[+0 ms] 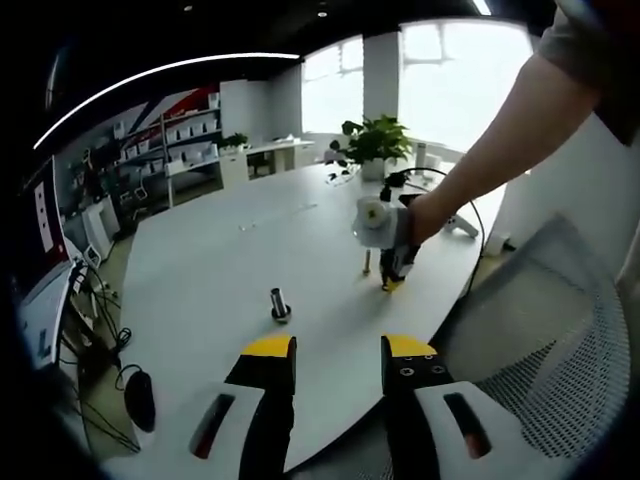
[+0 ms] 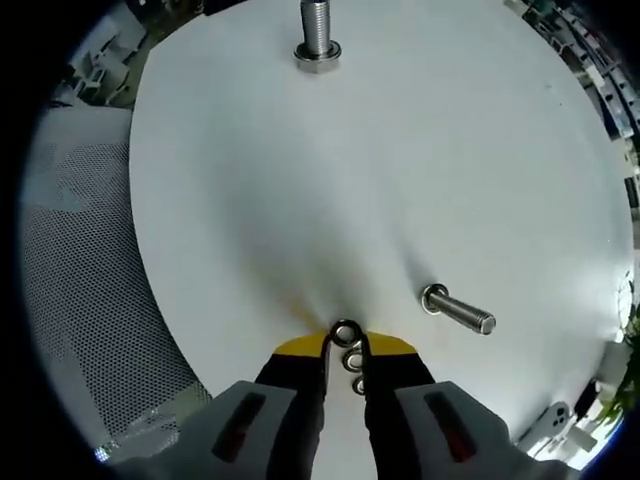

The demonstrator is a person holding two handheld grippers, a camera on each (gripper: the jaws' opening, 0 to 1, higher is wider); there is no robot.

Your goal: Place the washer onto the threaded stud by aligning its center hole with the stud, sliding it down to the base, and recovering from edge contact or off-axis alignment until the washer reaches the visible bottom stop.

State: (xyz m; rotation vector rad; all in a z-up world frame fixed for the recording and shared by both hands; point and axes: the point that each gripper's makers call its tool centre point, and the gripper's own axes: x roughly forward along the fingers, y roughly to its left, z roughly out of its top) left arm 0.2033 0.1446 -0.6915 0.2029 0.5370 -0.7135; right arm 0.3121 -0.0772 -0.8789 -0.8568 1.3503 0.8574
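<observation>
Washer pinched, stud waiting across the counter.

Right hand-held gripper [image 2: 345, 362] clamped on the washer [image 2: 345, 333], held edge-on at the yellow tips, with what look like more rings stacked between the jaws behind it. Upright threaded stud [image 2: 317, 28] far across the white counter [image 2: 400, 170], well apart from the washer; a loose bolt [image 2: 458, 310] lying on its side to the right. Best to carry over, level the washer flat, centre the hole above the stud tip, then lower without tilting. Left hand-held gripper [image 1: 338, 358] hovering with jaws apart, holding nothing, near the stud [image 1: 279, 303].
</observation>
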